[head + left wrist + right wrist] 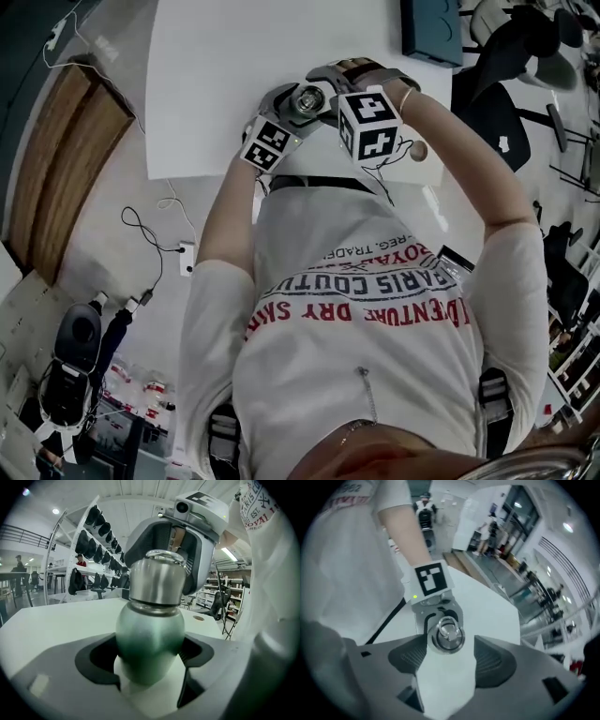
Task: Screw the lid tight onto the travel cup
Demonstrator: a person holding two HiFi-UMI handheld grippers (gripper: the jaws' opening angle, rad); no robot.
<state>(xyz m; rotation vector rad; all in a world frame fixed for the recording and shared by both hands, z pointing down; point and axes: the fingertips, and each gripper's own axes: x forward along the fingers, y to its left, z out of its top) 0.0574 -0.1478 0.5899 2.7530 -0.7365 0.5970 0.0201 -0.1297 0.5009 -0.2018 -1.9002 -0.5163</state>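
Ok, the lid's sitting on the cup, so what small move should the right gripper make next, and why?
Probably lower the right gripper and close it on the lid. Its jaws stand open over the lid without pressing it, while the left gripper clamps the travel cup by its body.

The left gripper [149, 660] is closed on the travel cup [150, 625]; the right gripper [451, 660] is pointed down, jaws seemingly parted.
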